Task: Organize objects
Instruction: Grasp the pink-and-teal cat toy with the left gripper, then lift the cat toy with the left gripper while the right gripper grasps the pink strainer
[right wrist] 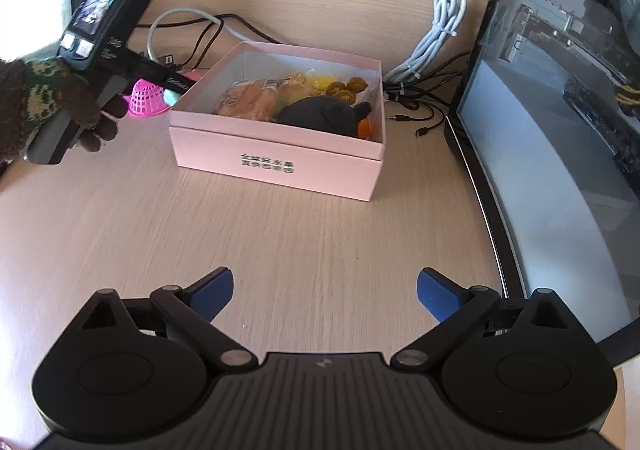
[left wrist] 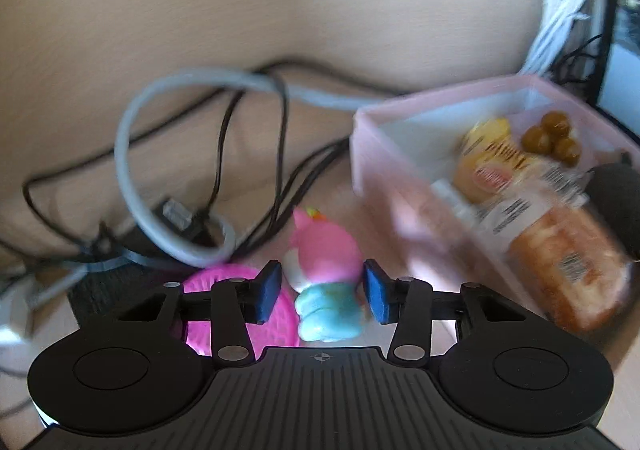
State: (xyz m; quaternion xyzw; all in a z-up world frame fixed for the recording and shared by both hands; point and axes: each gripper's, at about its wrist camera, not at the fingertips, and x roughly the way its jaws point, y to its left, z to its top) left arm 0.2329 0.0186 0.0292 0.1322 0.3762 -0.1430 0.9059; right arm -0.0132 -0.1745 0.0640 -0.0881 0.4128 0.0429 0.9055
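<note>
Left wrist view: left gripper (left wrist: 323, 290) clamps pink-and-teal toy (left wrist: 326, 278); pink box (left wrist: 404, 185) lies right; right gripper (right wrist: 325, 292) open.

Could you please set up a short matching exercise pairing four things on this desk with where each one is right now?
Things:
1. pink and blue toy
2. black plush
3. pink mesh basket
4. right tool

Places:
A. inside the pink box
B. over bare desk, open
C. between the left tool's pads
D. on the desk left of the box

Pairs: 1-C, 2-A, 3-D, 4-B
</note>
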